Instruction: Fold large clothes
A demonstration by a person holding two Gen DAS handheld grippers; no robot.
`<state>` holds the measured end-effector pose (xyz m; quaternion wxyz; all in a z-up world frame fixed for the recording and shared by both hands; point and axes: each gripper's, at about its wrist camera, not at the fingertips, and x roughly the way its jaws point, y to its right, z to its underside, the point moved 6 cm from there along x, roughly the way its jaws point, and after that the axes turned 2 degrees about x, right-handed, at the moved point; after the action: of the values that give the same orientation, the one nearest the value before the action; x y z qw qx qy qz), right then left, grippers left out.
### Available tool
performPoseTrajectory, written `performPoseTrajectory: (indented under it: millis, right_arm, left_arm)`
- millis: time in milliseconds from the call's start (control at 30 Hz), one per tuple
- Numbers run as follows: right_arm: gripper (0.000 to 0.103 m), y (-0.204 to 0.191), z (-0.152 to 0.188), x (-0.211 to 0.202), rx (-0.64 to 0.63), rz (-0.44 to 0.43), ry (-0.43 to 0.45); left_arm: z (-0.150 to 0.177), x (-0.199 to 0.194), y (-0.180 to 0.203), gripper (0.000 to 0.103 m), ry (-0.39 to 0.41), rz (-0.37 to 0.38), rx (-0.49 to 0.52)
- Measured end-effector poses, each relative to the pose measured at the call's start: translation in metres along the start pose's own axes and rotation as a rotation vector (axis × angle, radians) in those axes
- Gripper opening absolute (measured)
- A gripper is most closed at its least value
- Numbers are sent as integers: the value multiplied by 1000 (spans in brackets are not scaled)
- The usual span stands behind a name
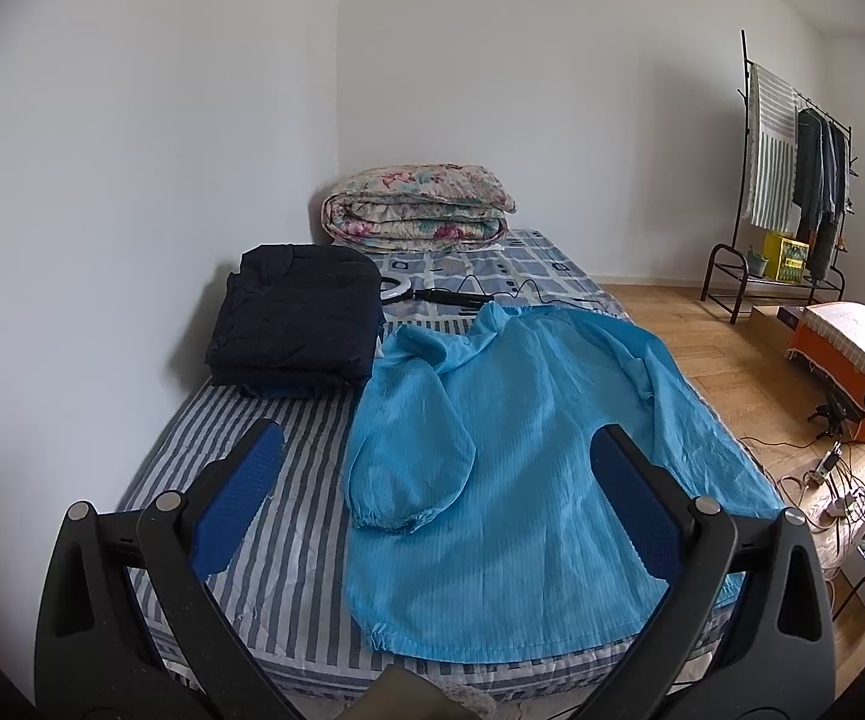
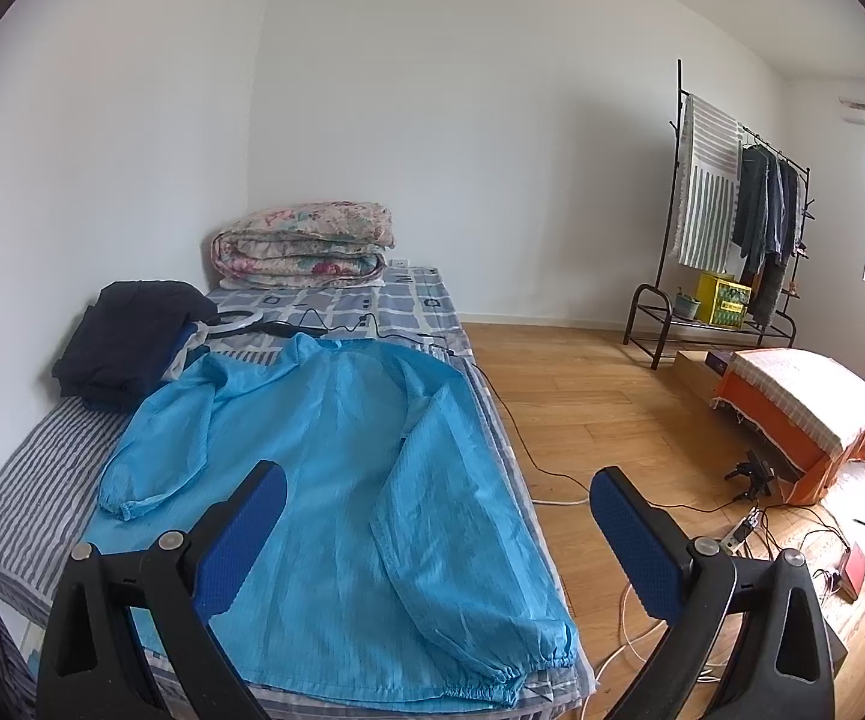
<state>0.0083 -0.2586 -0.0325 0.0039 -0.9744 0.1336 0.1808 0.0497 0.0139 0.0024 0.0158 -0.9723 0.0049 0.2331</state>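
Left gripper [image 1: 437, 450]: jaws spread wide, nothing between the blue pads, held above the near end of the bed [image 1: 234, 456]. Under and ahead of it, bare striped sheet on its left side, blue smock [image 1: 528, 420] on its right.

Dark folded pile [image 1: 297, 324] sits beside the smock's left shoulder, near the wall. Quilt roll [image 1: 417, 204] at the far end. A ring light with cable [image 1: 432, 294] lies just past the collar.

Smock lies flat, spread along the bed. Long axis runs away from both grippers: hem near, collar far. Left sleeve [image 1: 408, 444] lies alongside the body, cuff pointing back toward the near edge. Right sleeve [image 2: 462, 516] likewise, its cuff close to the near right corner of the mattress.

Right gripper [image 2: 438, 480]: jaws also wide apart, empty, over the smock's right half, with its right finger out over the floor [image 2: 600, 396].

Judgement: no fold made yet. Each gripper sits nearer its own side's sleeve; the left cuff falls to the left gripper, the right cuff to the right. Both cuffs lie forward and below the pads, so the reach is down and ahead.
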Motion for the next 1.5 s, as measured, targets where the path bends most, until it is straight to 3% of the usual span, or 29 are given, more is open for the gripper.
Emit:
performPoseTrajectory:
  millis: [1500]
  right_arm:
    - [102, -18, -4, -6, -25, -54, 17]
  left_arm:
    - [0, 2, -10, 103, 3, 0, -4]
